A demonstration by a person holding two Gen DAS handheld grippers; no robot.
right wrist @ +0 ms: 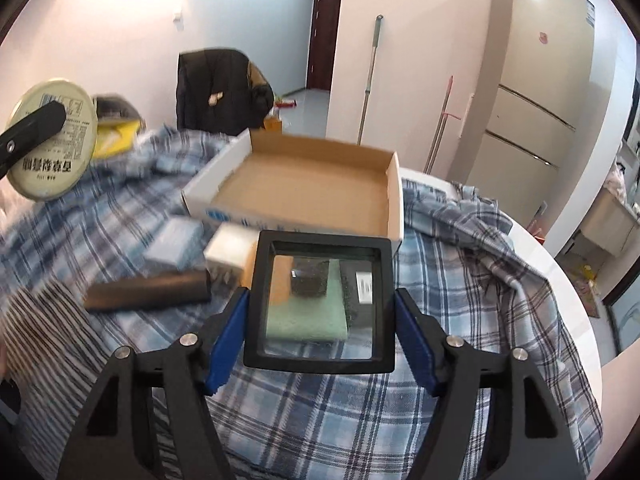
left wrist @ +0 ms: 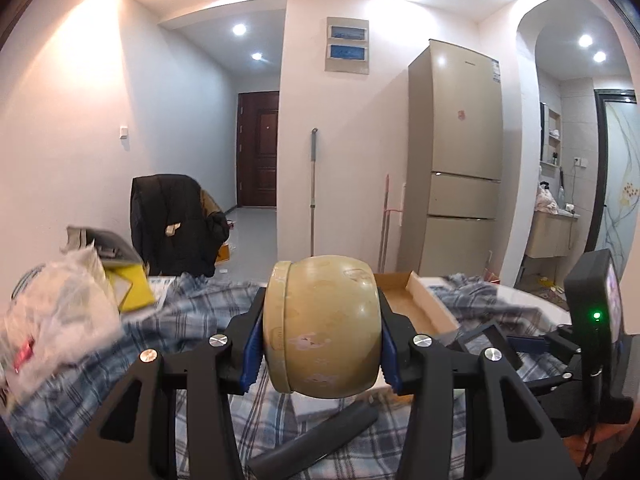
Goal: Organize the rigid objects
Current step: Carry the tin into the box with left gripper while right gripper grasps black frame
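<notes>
Here, round tin (left wrist: 320, 328) sideways, lid leftward, between left hand-held gripper (left wrist: 320, 354) pads.

tin lid (right wrist: 52, 140) print, upside-down, unreadable

Home flat: fridge (left wrist: 456, 152), entry door (left wrist: 258, 148), mop (left wrist: 313, 192), jacket-draped chair (left wrist: 176, 220).

Left wrist cam: low, near level, close behind own fingers, facing fridge (left wrist: 456, 152) and hallway door (left wrist: 258, 148). Right wrist cam: tilted down over plaid cloth (right wrist: 460, 320). Both share cardboard box (left wrist: 416, 300) (right wrist: 304, 184), fridge, door.
</notes>
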